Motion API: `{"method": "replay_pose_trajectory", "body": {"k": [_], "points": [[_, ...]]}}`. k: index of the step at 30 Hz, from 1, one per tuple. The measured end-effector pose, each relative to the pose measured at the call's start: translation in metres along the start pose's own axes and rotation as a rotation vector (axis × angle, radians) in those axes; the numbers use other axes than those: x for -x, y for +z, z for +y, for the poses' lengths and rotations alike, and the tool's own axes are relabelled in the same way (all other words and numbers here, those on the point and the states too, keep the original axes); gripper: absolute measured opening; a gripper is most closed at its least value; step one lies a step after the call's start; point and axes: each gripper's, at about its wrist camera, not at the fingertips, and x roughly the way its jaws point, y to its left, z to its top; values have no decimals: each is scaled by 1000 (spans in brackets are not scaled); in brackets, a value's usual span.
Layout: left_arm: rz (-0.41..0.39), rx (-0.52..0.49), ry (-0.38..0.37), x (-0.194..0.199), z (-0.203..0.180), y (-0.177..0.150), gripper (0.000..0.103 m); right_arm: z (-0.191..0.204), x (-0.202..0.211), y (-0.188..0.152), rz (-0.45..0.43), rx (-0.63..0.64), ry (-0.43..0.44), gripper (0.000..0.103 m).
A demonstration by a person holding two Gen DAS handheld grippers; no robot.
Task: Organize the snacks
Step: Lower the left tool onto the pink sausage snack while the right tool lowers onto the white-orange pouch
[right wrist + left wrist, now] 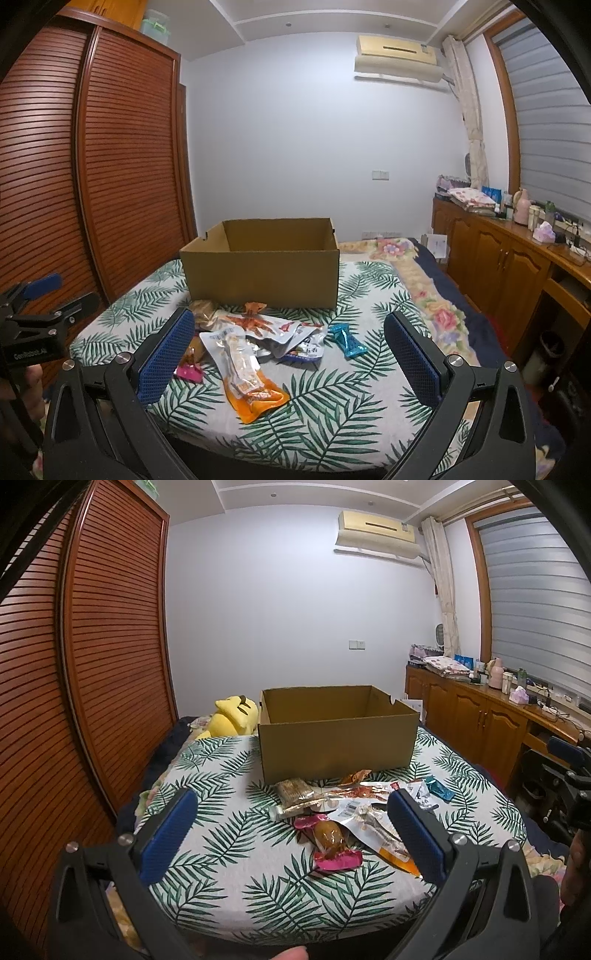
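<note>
A: Where do the snacks (pixel 258 347) lie?

B: In a loose heap on the leaf-print cover (pixel 332 406) of the bed, near its front edge and just before the box (pixel 262 277). None is inside the box as far as its open top shows; its floor is hidden.

A: And the box?

B: Brown cardboard, open at the top, upright, set farther back on the cover near the middle.

A: What is in the heap?

B: An orange pouch (pixel 255 391) lies nearest the front edge. A blue wrapper (pixel 347 341) sits apart at the right side of the heap. A pink-wrapped sweet (pixel 332 845) lies at the left front, and a brown bar (pixel 293 792) lies close to the box wall. Silver packets overlap in the middle.

A: The left gripper (pixel 291 834)?

B: Its jaws are spread wide, nothing between them, held above the front edge with the heap showing in the gap.

A: The right gripper (pixel 288 354)?

B: Also spread wide and bare, held above the front edge, the heap between its blue pads (pixel 166 358) in view but not touched.

A: Anything else on the bed?

B: A yellow plush toy (pixel 232 716) lies behind the box at the left back corner.
</note>
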Motion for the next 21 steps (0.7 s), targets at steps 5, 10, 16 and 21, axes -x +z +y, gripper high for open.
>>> {"method": "replay_pose_trajectory", "body": {"k": [5,10,16,21], "points": [[27,1,-15,-14,3,-7,103,1,-11,-7,20,9,8,103],[64,-4,-37,-37,7,-14,103,1,-29,-13,47,34,51,103],[124,-30,-74,-68,8,-22,103,6,-60,-22,115,78,124,101],[176,-21,-138,-90,11,-26,103,14,-87,-34,207,107,209,90]]}}
